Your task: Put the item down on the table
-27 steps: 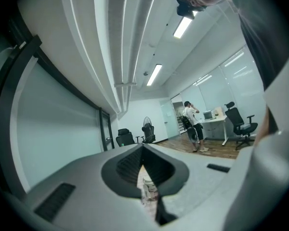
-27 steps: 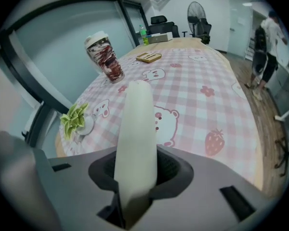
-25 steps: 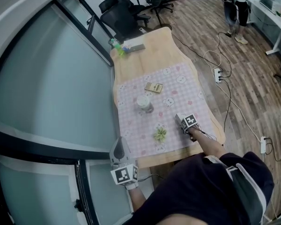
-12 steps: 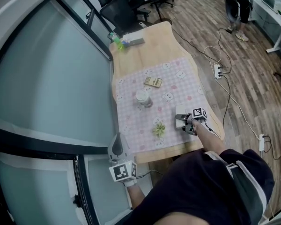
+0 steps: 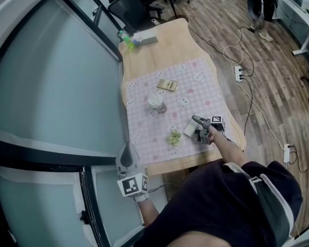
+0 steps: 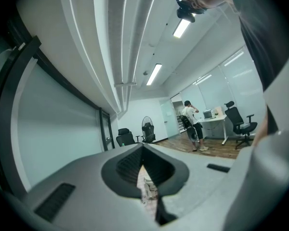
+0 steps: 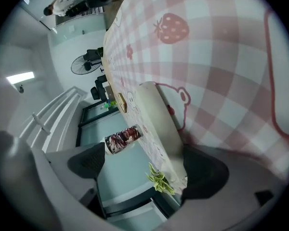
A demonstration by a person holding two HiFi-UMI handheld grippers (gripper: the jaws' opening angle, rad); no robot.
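1. The white block (image 5: 189, 130) lay flat on the pink checked cloth (image 5: 206, 94), close to the near edge of the tabletop (image 5: 162, 50) and right of its middle.
2. The right gripper (image 5: 194, 128) sat low over the cloth at that spot. Its jaws had just been opening and stood wide apart, so the block was released.
3. In the right gripper view the block (image 7: 156, 124) stretched away between the jaws. Its near end lay close against one dark pad (image 7: 204, 172), and the other pad (image 7: 86, 160) stood well apart from it.
4. A small green leafy thing (image 5: 174, 137) lay on the cloth just left of the block, also by the near edge.
5. A can (image 5: 156, 103) stood upright near the middle of the cloth, toward the left edge. Its top was pale and closed, so its contents did not show. The right gripper view showed a dark red picture on its side (image 7: 123, 138).
6. A small tan box (image 5: 167, 85) lay flat just beyond the can, toward the far edge. Whether it held anything could not be told.
7. On the bare wood at the far left corner lay a green thing (image 5: 127, 42) and, just beside it, a grey bar (image 5: 147, 40).
8. The left gripper (image 5: 126, 148) hung off the tabletop, just outside the near left corner. Its jaws were clenched tip to tip with nothing gripped between them.
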